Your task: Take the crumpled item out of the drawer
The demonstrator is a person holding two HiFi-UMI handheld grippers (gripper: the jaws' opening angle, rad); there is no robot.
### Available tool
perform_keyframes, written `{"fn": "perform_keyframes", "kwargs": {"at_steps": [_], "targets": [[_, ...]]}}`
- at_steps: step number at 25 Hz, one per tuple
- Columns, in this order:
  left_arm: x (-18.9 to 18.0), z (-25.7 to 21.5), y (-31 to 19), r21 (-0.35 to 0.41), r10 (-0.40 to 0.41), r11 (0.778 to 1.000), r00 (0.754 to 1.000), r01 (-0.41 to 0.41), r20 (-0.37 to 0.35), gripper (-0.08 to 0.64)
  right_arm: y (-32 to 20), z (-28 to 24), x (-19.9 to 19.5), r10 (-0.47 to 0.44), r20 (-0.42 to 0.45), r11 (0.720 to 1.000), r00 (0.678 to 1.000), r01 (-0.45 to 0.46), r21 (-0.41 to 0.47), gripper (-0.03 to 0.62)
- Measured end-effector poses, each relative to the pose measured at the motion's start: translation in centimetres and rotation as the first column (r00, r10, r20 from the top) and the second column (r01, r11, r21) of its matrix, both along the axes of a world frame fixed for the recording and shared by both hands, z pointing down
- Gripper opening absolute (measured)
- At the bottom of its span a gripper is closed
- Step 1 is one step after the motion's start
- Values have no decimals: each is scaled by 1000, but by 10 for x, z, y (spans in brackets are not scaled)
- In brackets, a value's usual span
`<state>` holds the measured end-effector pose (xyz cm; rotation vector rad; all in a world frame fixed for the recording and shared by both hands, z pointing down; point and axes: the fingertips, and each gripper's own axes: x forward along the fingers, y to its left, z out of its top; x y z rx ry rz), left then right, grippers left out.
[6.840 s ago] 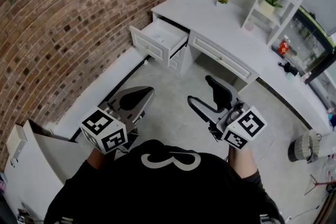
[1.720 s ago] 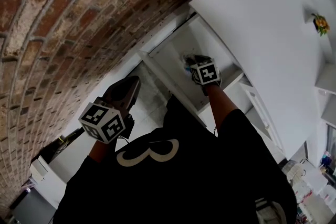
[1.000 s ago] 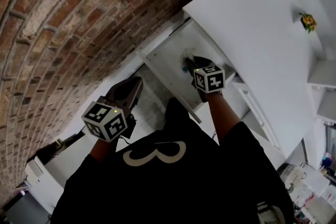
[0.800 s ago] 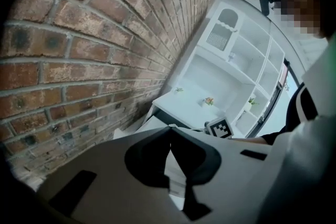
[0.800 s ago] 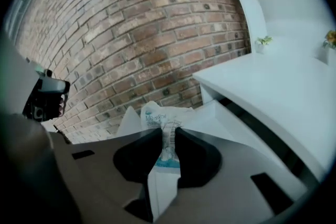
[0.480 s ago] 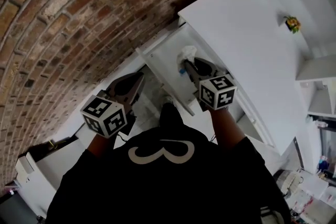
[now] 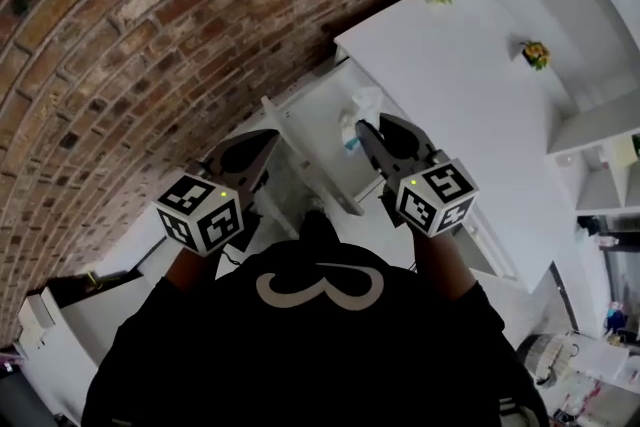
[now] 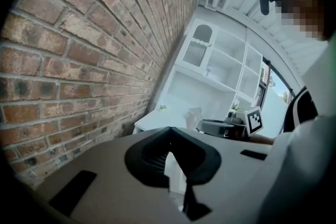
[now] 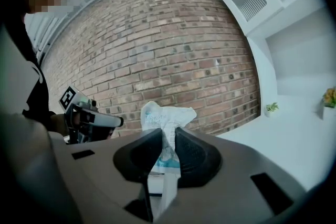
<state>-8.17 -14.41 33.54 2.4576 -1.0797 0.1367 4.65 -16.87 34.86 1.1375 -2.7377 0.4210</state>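
There, crumpled item (image 9: 166,113) between right gripper (image 9: 167,131) fingers (image 9: 197,153).

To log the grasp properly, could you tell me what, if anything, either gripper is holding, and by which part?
The right gripper pinches the crumpled white packet by its lower part; the left gripper holds nothing.

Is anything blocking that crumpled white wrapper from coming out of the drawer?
Nothing visible does. The right tool is shut on the crumpled white-and-blue wrapper, which appears lifted above the open white drawer. The left tool hangs off to the side by the brick wall, apart from both.
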Motion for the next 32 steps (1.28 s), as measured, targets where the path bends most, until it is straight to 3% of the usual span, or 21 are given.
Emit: {"fn": "perform_keyframes", "kwargs": {"at_steps": [7,18,32], "targets": [[7,-27,10,63,20,998,999,-18,-35,3,27,-37,3,-22,18,998,1000,20,68,86],[14,-52,26,137,76,988,997,-72,-21,3,50,-64,2,-27,45,989,999,20,148,78],[19,-51,28,143,95,986,995,-91,-21,3,55,-61,8,-14,69,991,998,5,134,74]]}}
